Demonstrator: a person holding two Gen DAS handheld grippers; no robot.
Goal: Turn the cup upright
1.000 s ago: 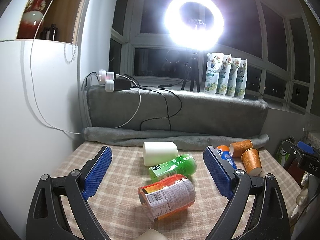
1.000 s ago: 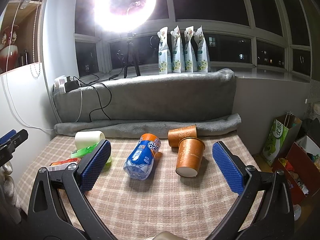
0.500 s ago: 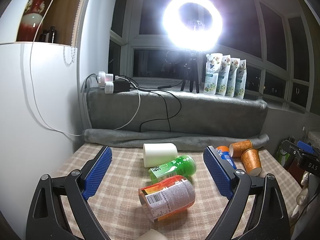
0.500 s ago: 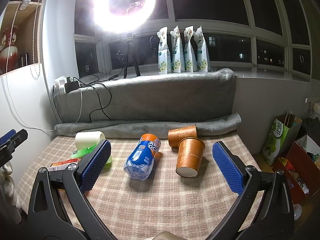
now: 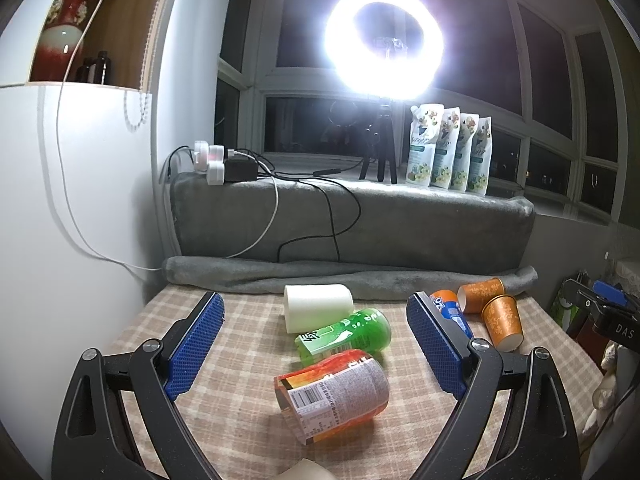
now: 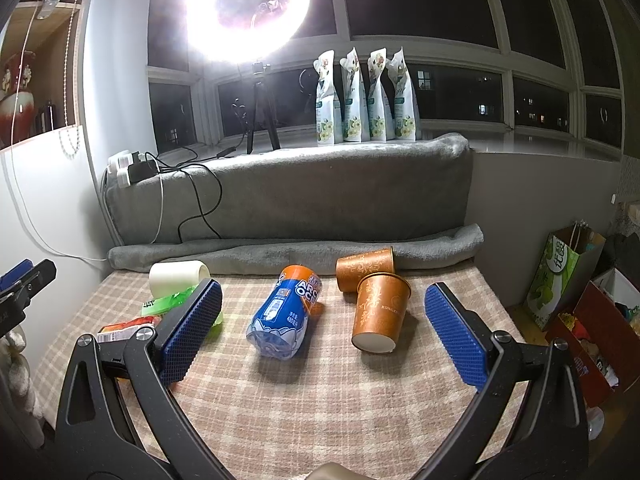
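Several cups lie on their sides on the checked table (image 6: 320, 408). A white cup (image 5: 317, 306) lies at the back left, also in the right wrist view (image 6: 178, 277). A green cup (image 5: 346, 334) and an orange-red labelled cup (image 5: 334, 394) lie in front of my open, empty left gripper (image 5: 314, 346). A blue and orange cup (image 6: 286, 318) and two brown paper cups (image 6: 380, 314) (image 6: 364, 269) lie in front of my open, empty right gripper (image 6: 322, 334). The brown cups also show in the left wrist view (image 5: 502, 322).
A grey blanket roll (image 6: 296, 252) and a grey padded ledge (image 6: 304, 196) bound the table's far side. A white wall (image 5: 72, 240) stands left. A ring light (image 6: 248, 8), cables and pouches (image 6: 366, 100) sit on the sill. Bags (image 6: 568, 276) stand on the floor right.
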